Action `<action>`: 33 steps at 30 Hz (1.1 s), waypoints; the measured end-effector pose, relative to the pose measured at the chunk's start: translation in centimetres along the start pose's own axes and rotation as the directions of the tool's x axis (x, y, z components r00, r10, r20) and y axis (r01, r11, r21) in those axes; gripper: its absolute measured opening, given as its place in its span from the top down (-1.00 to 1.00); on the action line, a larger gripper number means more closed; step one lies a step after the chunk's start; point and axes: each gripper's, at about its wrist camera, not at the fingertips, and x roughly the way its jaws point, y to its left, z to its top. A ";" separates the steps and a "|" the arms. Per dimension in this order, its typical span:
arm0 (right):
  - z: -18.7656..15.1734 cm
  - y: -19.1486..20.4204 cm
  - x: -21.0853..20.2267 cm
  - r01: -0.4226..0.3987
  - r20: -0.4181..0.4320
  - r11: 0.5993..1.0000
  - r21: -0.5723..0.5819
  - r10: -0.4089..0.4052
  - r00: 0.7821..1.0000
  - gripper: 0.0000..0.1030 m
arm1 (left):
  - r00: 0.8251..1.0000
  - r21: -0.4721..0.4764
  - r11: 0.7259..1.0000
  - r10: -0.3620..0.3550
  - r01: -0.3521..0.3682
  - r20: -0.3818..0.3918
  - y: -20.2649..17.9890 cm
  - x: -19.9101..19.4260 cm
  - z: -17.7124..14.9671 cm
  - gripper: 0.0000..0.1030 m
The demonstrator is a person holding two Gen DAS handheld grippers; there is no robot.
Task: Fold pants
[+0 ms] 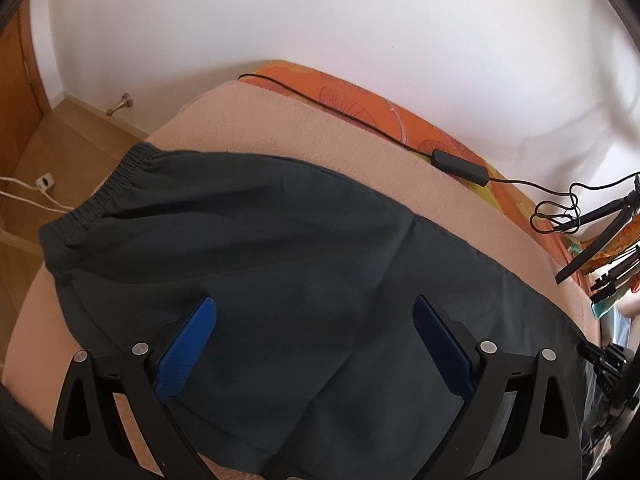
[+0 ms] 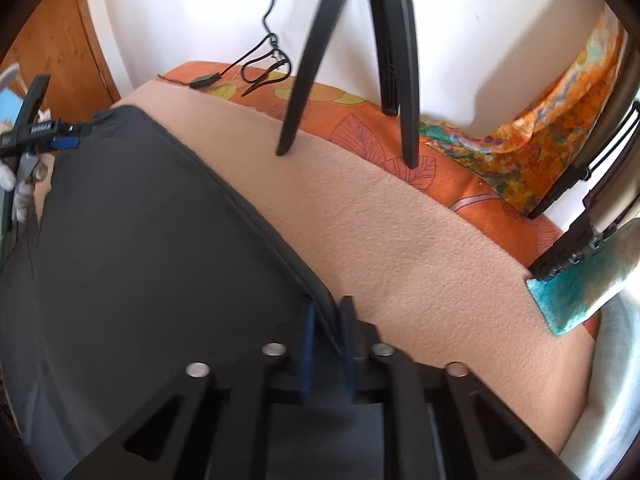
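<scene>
From the left wrist camera, dark grey pants (image 1: 248,248) lie spread flat on a beige blanket (image 1: 320,128) that covers a bed. Their gathered elastic waistband (image 1: 100,196) reaches the blanket's left edge, above a wooden floor (image 1: 60,140). The left tool (image 1: 314,308) hangs over the pants with its blue pads (image 1: 188,352) set wide apart, released, and nothing pressed between them. Beyond the blanket runs an orange patterned sheet (image 1: 360,100), on which a black power adapter (image 1: 460,162) and its cable rest near a white wall (image 1: 320,20).

From the right wrist camera, the pants (image 2: 140,220) fill the left half of the view on the same blanket (image 2: 380,220). The right tool (image 2: 329,312) is clenched on the seamed edge of the pants, the fabric pinched between its two blue pads (image 2: 309,336). Black tripod legs (image 2: 404,60) stand on the blanket and on the orange sheet (image 2: 400,120) behind. At far left the left tool (image 2: 64,142) is visible above the pants.
</scene>
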 end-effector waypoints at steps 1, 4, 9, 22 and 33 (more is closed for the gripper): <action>-0.1 0.3 -0.5 0.007 0.008 1.000 -0.004 -0.007 1.000 0.97 | 1.000 -0.004 1.000 -0.003 0.003 -0.003 0.1 0.2 0.0 -0.90; -0.2 1.1 -2.5 0.006 0.055 1.000 0.003 -0.006 0.998 0.99 | 1.000 -0.010 1.000 -0.002 0.002 0.012 0.3 0.3 0.1 -0.90; -1.2 3.6 -7.2 -0.032 0.137 0.999 -0.022 0.035 0.990 1.00 | 0.999 -0.096 0.994 -0.042 0.043 0.019 1.4 0.1 0.7 -0.90; -6.8 8.6 -8.6 -0.097 0.054 0.985 -0.141 0.105 0.993 1.00 | 0.992 -0.215 0.969 -0.115 0.125 0.056 1.7 -0.4 2.0 -0.93; -7.1 9.1 -9.5 -0.069 0.091 0.989 -0.132 0.082 0.992 1.00 | 0.997 -0.172 0.983 0.067 -0.060 0.034 -1.0 2.1 2.5 -0.49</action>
